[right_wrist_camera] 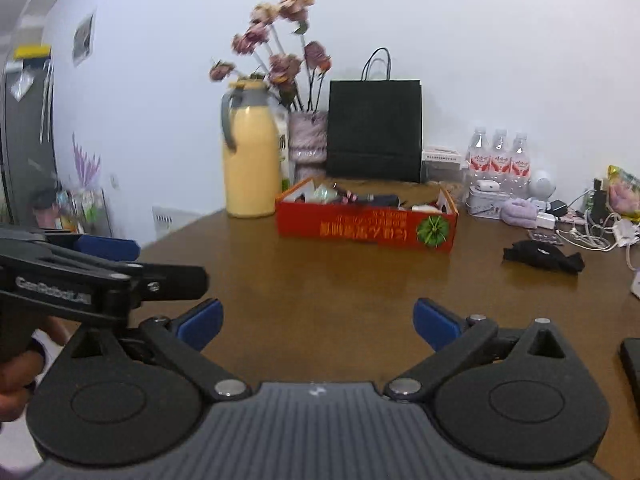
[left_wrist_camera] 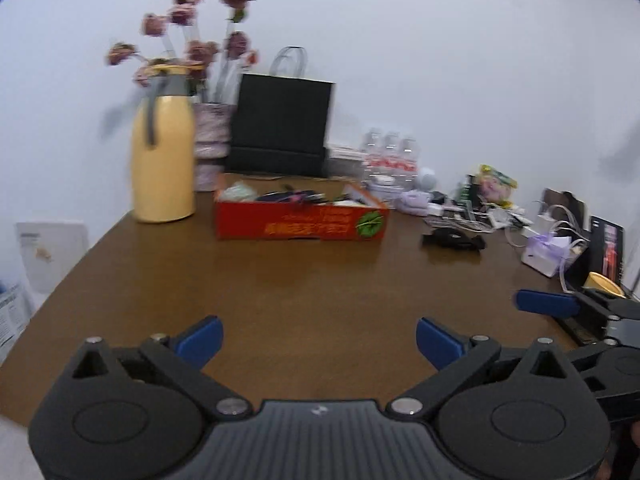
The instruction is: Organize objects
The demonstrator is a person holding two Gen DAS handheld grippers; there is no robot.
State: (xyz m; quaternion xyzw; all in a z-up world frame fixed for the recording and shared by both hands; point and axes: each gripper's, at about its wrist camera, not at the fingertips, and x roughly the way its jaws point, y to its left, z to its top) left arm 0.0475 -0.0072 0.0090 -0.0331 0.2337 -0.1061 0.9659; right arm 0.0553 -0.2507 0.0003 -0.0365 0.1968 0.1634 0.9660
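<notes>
Blue-tipped left tool and right tool side by side, released, empty, above wooden table.

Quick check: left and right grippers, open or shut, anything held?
Left gripper: jaws wide open, nothing between them.
Right gripper: jaws wide open, nothing between them.

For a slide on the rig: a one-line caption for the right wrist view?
Right gripper open and empty over the brown table, facing a red box, yellow jug and black bag.
</notes>
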